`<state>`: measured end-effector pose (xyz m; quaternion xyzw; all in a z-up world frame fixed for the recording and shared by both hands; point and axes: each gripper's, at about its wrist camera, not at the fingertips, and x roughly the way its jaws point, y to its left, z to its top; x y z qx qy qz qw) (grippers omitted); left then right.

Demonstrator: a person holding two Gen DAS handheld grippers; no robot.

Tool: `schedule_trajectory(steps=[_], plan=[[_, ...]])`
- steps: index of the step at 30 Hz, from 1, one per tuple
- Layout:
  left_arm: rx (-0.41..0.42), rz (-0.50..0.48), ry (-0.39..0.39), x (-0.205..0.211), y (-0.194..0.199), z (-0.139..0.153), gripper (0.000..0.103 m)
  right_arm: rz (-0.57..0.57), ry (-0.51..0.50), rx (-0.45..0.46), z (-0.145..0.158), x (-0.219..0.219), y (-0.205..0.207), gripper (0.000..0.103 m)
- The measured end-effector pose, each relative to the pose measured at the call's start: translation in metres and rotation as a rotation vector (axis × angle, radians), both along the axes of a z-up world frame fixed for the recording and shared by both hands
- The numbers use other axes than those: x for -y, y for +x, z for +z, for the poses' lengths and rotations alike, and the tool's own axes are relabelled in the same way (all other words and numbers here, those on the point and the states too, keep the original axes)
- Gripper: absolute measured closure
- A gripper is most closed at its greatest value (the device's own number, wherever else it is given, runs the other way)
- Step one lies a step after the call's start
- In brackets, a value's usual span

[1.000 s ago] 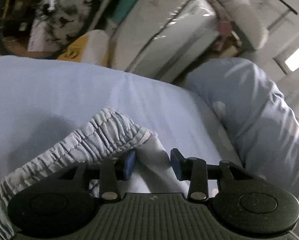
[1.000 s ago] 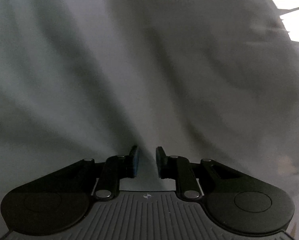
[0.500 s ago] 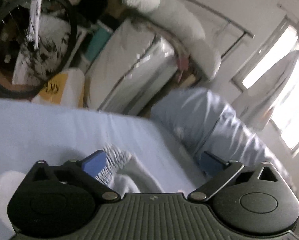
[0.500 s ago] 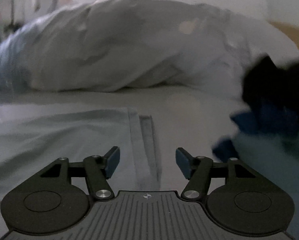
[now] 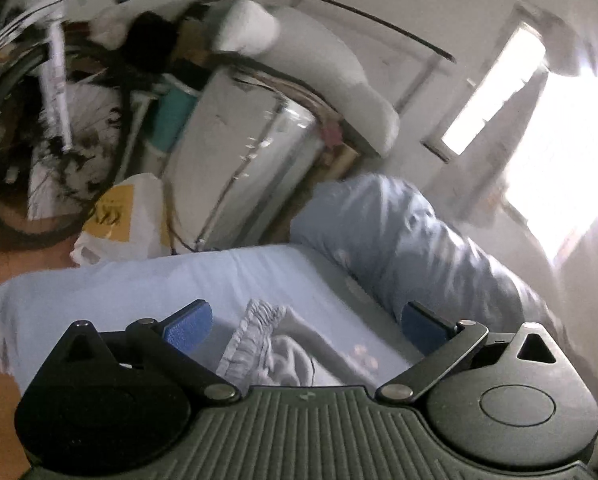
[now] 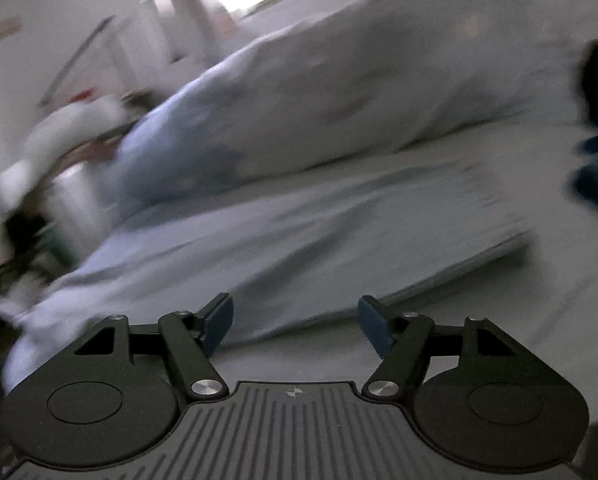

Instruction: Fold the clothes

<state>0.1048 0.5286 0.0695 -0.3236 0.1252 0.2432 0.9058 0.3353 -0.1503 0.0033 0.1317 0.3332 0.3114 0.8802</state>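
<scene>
The left gripper is matte black plastic: a ribbed central housing, two rounded lobes with circular insets, linkage arms on silver pivot screws, and textured blue pads. The right gripper is built the same, with a small crosshair mark on its ribbed housing.

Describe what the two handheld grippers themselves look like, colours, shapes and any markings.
Both match. The left gripper and right gripper have dark grey ribbed bodies, round black housings either side, black linkage arms with silver pivot pins, and blue pads on the fingers. A small crosshair mark sits on each body. No cables or sleeves show.
</scene>
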Motion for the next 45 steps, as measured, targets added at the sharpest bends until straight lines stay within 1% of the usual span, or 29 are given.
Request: schedule_trajectory(steps=[2, 4, 7, 10, 12, 14, 17, 18, 19, 20, 21, 23, 24, 25, 26, 27, 29, 31, 32, 33, 34, 35, 37, 40, 41, 42, 43, 44, 45], plan=[[-0.038, -0.087, 0.038, 0.001, 0.003, -0.002, 0.0, 0.108, 0.038, -0.024, 0.002, -0.027, -0.015, 0.026], [-0.084, -0.171, 0.032, -0.001, 0.012, -0.014, 0.0, 0.201, 0.015, -0.014, 0.005, -0.06, -0.033, 0.02], [-0.191, -0.283, 0.009, 0.0, 0.041, -0.053, 0.0, 0.291, -0.021, -0.021, 0.005, -0.102, -0.052, 0.02], [-0.27, -0.321, -0.001, -0.009, 0.067, -0.095, 0.0, 0.319, -0.033, -0.027, 0.007, -0.128, -0.064, 0.02], [-0.264, -0.308, -0.001, -0.021, 0.075, -0.114, 0.0, 0.328, -0.045, -0.021, 0.013, -0.141, -0.071, 0.02], [-0.207, -0.299, -0.009, -0.036, 0.079, -0.124, 0.0, 0.335, -0.067, -0.008, 0.018, -0.153, -0.078, 0.02], [-0.143, -0.352, -0.022, -0.053, 0.093, -0.135, 0.001, 0.335, -0.119, 0.01, 0.013, -0.166, -0.091, 0.02], [-0.134, -0.384, -0.022, -0.056, 0.099, -0.138, 0.01, 0.333, -0.132, 0.013, 0.009, -0.17, -0.095, 0.02], [-0.13, -0.418, -0.01, -0.056, 0.104, -0.139, 0.014, 0.333, -0.148, 0.017, 0.005, -0.177, -0.098, 0.02], [-0.136, -0.424, 0.027, -0.053, 0.11, -0.137, 0.028, 0.337, -0.165, 0.025, 0.0, -0.185, -0.101, 0.02], [-0.139, -0.421, 0.058, -0.052, 0.113, -0.136, 0.05, 0.342, -0.172, 0.041, -0.004, -0.196, -0.104, 0.02], [-0.135, -0.438, 0.075, -0.054, 0.115, -0.131, 0.061, 0.358, -0.18, 0.071, -0.012, -0.22, -0.106, 0.02], [-0.127, -0.452, 0.077, -0.055, 0.115, -0.131, 0.079, 0.373, -0.178, 0.081, -0.016, -0.234, -0.104, 0.02], [-0.126, -0.463, 0.088, -0.057, 0.115, -0.13, 0.088, 0.387, -0.174, 0.091, -0.019, -0.249, -0.101, 0.02], [-0.121, -0.475, 0.086, -0.059, 0.114, -0.129, 0.092, 0.399, -0.173, 0.1, -0.023, -0.262, -0.099, 0.02], [-0.117, -0.489, 0.084, -0.061, 0.113, -0.128, 0.092, 0.409, -0.175, 0.106, -0.027, -0.277, -0.096, 0.02], [-0.134, -0.508, 0.088, -0.062, 0.108, -0.127, 0.092, 0.397, -0.173, 0.092, -0.036, -0.301, -0.086, 0.02], [-0.181, -0.504, 0.101, -0.062, 0.104, -0.129, 0.08, 0.366, -0.166, 0.062, -0.045, -0.32, -0.077, 0.02], [-0.2, -0.508, 0.103, -0.061, 0.102, -0.13, 0.07, 0.334, -0.153, 0.053, -0.048, -0.324, -0.075, 0.02], [-0.203, -0.529, 0.092, -0.061, 0.102, -0.132, 0.048, 0.32, -0.142, 0.063, -0.05, -0.328, -0.075, 0.02], [-0.2, -0.558, 0.075, -0.06, 0.103, -0.134, 0.035, 0.31, -0.133, 0.078, -0.052, -0.331, -0.075, 0.02], [-0.182, -0.598, 0.065, -0.057, 0.104, -0.135, 0.017, 0.3, -0.123, 0.092, -0.054, -0.334, -0.076, 0.02], [-0.143, -0.646, 0.07, -0.051, 0.106, -0.134, 0.012, 0.288, -0.121, 0.124, -0.057, -0.34, -0.074, 0.02], [-0.127, -0.635, 0.077, -0.047, 0.119, -0.134, 0.008, 0.264, -0.072, 0.114, -0.06, -0.352, -0.06, 0.02], [-0.122, -0.623, 0.069, -0.048, 0.123, -0.136, 0.011, 0.246, -0.05, 0.101, -0.062, -0.356, -0.053, 0.02], [-0.117, -0.611, 0.06, -0.049, 0.128, -0.138, 0.021, 0.224, -0.024, 0.082, -0.063, -0.359, -0.045, 0.02], [-0.114, -0.598, 0.054, -0.05, 0.131, -0.14, 0.036, 0.206, -0.001, 0.057, -0.064, -0.361, -0.038, 0.022], [-0.113, -0.583, 0.061, -0.051, 0.133, -0.141, 0.063, 0.189, 0.023, 0.032, -0.065, -0.364, -0.031, 0.037], [-0.085, -0.576, 0.063, -0.053, 0.13, -0.14, 0.081, 0.171, 0.032, 0.008, -0.065, -0.365, -0.025, 0.055]])
